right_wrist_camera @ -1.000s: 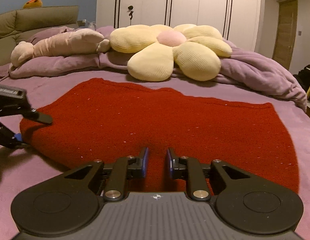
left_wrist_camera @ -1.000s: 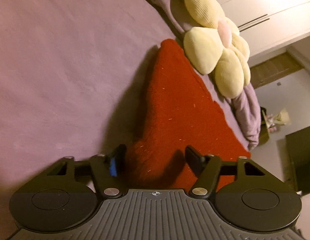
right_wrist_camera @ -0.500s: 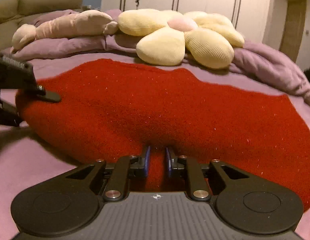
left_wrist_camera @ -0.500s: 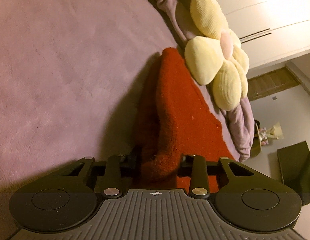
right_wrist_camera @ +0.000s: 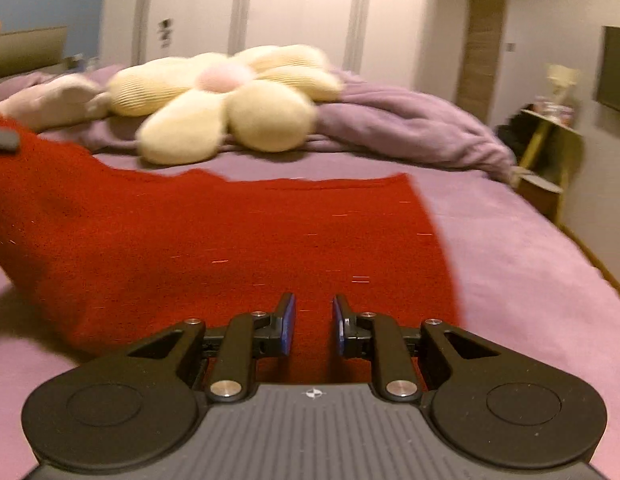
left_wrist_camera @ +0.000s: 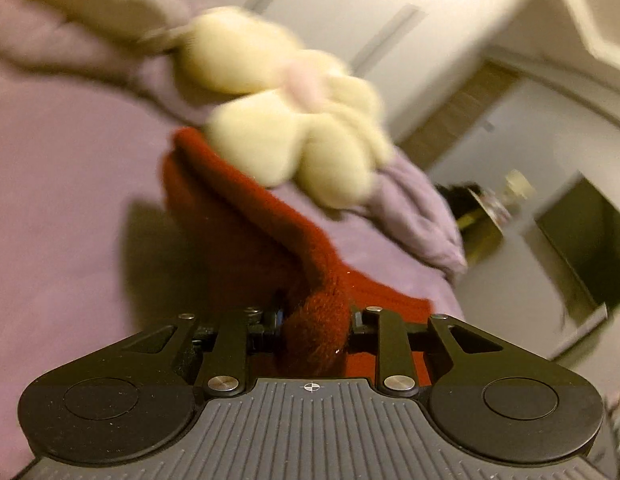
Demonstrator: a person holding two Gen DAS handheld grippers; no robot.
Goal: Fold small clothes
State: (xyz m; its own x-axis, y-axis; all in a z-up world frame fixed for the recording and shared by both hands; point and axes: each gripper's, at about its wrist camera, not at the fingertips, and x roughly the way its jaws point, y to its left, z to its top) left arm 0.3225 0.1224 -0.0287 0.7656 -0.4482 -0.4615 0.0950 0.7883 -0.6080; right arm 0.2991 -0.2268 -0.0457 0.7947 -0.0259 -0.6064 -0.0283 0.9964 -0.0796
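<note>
Bedroom setup, purple bed [right_wrist_camera: 509, 264] with a big yellow flower pillow [right_wrist_camera: 226, 96] up by the rumpled blanket, white wardrobe doors behind. Your red knit garment [right_wrist_camera: 238, 248] is spread across the bed, near side toward the right camera.

Your left tongs [left_wrist_camera: 314, 322] are pinching a bunched wad of the red knit at its left end, and that end looks lifted, with a ridge of fabric running from the grip toward the pillow and a shadow under it. Your right tongs [right_wrist_camera: 313, 324] sit low at the garment's near edge with a gap between the blue pads. From this angle you can't really tell whether fabric is caught between them, so I'd call it uncertain.

My read: you're at the first fold, raising the left side to carry it over the middle. The next move calls for sweeping that corner across toward the right edge and laying it flat, with the right side either anchoring the cloth or grabbing the matching near corner so the thing doesn't drag across the bed.

View differences: the left camera gives you the grip itself up close, but it's pretty motion-smeared and shows only a sliver of the garment. The right camera gives you the whole spread, the straight far edge and the right corner, plus a bit of the left tool poking in at the raised end.
</note>
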